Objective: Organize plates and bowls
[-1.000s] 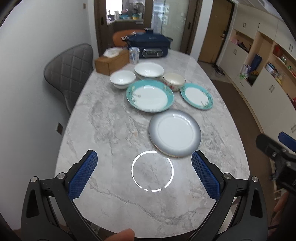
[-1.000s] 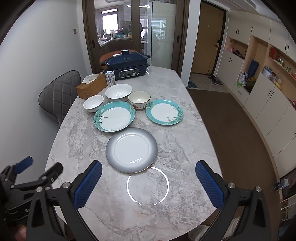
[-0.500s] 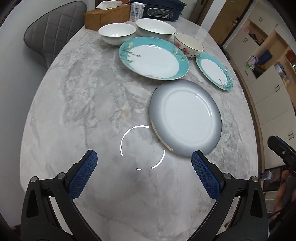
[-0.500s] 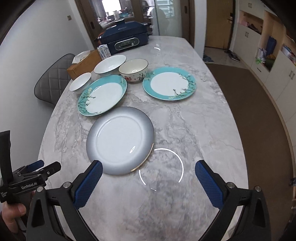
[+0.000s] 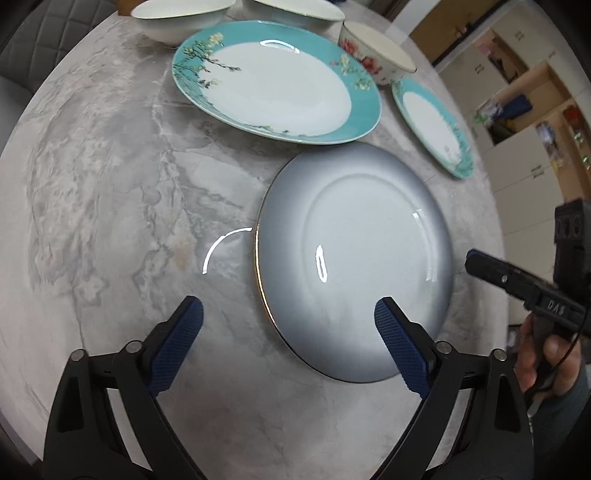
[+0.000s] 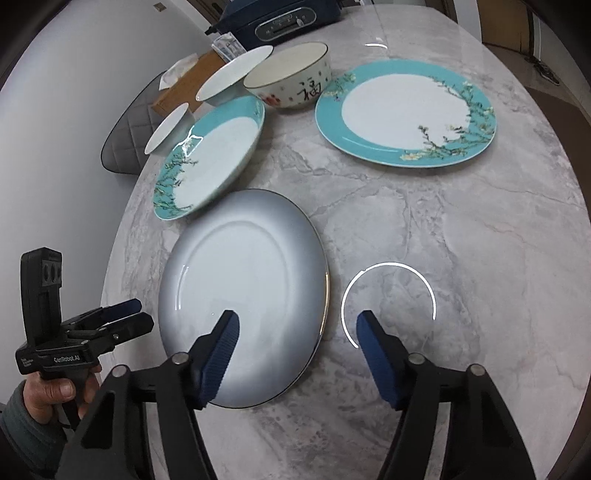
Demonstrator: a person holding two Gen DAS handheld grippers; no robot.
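Both tools hang over the near end of the marble surface (image 5: 110,192), each straddling an edge of the grey plate (image 5: 354,258). The left tool (image 5: 288,328) has its jaws closing, still wide, with the plate's left rim between them and nothing gripped. The right tool (image 6: 295,339) is closing too, narrower, over the plate's right rim (image 6: 321,295); its pads are not pressing on anything.

Just beyond the left tool lies the large teal plate (image 5: 277,85), and further off its right finger the small teal plate (image 5: 432,122) and a flowered bowl (image 5: 373,55).

The right wrist view adds what the left crops: two white bowls (image 6: 236,74) whole, a tissue box (image 6: 184,85), a dark cooker (image 6: 280,18) and a grey chair (image 6: 129,136). It also shows a hand (image 6: 55,395) gripping the left tool's handle. The left view alone catches cupboards (image 5: 524,122) off to the right.
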